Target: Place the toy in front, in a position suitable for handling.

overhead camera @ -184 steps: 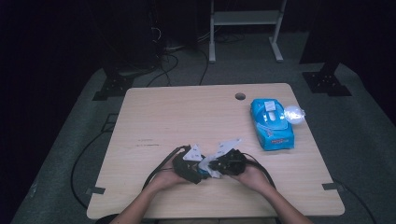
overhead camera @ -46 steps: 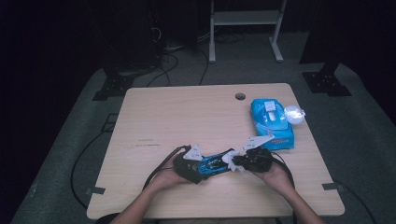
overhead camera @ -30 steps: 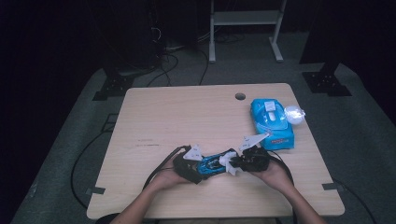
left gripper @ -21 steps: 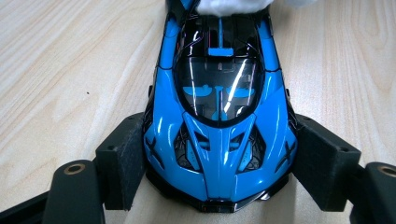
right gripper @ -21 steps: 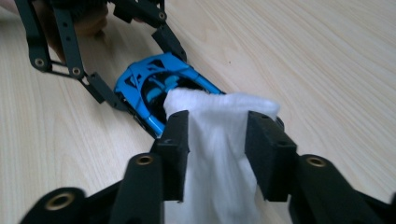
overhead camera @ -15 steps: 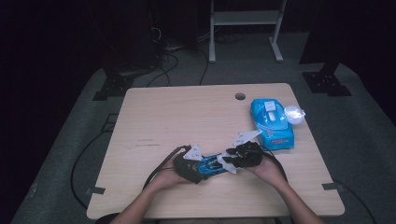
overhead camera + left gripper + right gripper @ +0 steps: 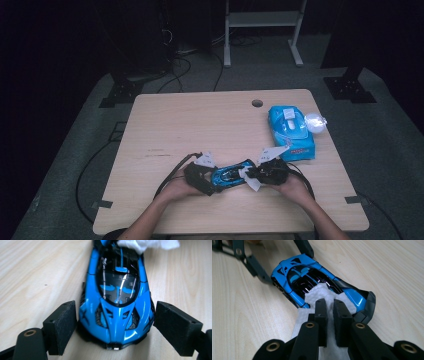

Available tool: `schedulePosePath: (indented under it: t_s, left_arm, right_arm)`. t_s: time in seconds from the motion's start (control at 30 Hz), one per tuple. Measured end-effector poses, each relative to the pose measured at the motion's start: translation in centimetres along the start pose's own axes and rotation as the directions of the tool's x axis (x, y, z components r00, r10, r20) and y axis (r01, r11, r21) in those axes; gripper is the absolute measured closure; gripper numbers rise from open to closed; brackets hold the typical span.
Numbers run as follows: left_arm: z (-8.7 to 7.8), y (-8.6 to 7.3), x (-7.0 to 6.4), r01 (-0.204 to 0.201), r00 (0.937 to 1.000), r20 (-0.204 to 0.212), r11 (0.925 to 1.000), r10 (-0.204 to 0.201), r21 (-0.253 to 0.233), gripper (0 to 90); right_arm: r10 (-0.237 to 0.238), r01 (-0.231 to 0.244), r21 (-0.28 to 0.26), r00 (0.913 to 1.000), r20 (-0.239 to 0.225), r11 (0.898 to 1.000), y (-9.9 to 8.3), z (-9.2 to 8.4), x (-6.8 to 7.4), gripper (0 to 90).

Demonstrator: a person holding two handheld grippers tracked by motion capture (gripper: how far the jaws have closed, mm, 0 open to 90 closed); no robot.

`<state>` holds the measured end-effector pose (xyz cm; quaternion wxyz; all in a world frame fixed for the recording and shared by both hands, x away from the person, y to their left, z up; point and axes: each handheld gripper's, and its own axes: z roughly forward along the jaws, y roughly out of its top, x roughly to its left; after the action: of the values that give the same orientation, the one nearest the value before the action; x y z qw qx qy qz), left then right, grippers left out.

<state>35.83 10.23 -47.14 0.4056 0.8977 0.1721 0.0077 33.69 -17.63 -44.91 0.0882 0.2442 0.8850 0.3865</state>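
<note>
A pale wood-grain table (image 7: 200, 120) with rounded corners and a small round cable hole (image 7: 257, 103) near its far edge stands on grey carpet in a dark room, with black cables trailing on the floor and the white legs of a stand (image 7: 262, 20) beyond it. At the far right of the tabletop lies a blue soft pack of wet wipes (image 7: 290, 132), its white flap lid open, with a crumpled clear scrap just beside it. Near the front edge, at the centre, sits a glossy blue toy sports car (image 7: 117, 297) with black trim and a dark tinted canopy, low and wedge-shaped, lying lengthwise between the two tools. The person's forearms come in from the near edge, hands low on the table. The left gripper (image 7: 113, 327) points along the tabletop at one end of the car, its foam-faced black jaws bracketing the body on both sides; the jaws have just been opening, and narrow gaps show between pads and paint. The right gripper (image 7: 330, 315) faces it from the other end, its jaws clamped on a white, fibrous wipe (image 7: 322, 293), which is pressed against the car's roof and tail.
</note>
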Motion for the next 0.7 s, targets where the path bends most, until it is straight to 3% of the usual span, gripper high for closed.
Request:
schedulePosePath:
  t_s: [0.03,0.07,0.13,0.2,0.27,0.53,0.7]
  left_arm:
    - [0.0,0.0,0.0,0.000,1.0000,0.000,1.0000,0.000,0.000,17.9]
    - [-0.5,-0.1,0.5,0.035,0.9992,0.019,0.9989,-0.034,-0.031,17.6]
    - [-0.7,-0.1,0.8,0.051,0.9986,0.018,0.9976,-0.051,-0.046,17.7]
    - [-0.5,-0.2,1.4,0.131,0.9911,0.034,0.9885,-0.129,-0.076,18.9]
    - [-0.2,-0.2,1.5,0.146,0.9892,0.028,0.9878,-0.144,-0.056,19.0]
    - [0.4,-0.2,1.5,0.190,0.9812,0.047,0.9793,-0.187,-0.069,21.7]
    - [0.6,-0.1,1.3,0.196,0.9798,0.055,0.9779,-0.192,-0.072,22.8]
  right_arm:
    - [0.000,0.000,0.000,1.0000,0.000,1.000,0.0,0.0,0.0,81.9]
    - [-0.018,0.018,-0.003,0.9998,0.005,1.000,0.0,0.0,0.1,82.2]
    - [-0.027,0.027,-0.006,0.9996,0.010,1.000,-0.1,0.0,0.2,82.4]
    - [-0.047,0.047,-0.015,0.9987,0.022,0.999,-0.3,-0.1,0.5,82.7]
    - [-0.053,0.053,-0.020,0.9983,0.023,0.998,-0.4,-0.2,0.5,82.9]
    - [-0.084,0.085,-0.029,0.9960,0.030,0.996,-0.7,-0.4,1.0,83.3]
    - [-0.098,0.099,-0.039,0.9949,0.026,0.994,-1.2,-0.6,1.4,83.3]
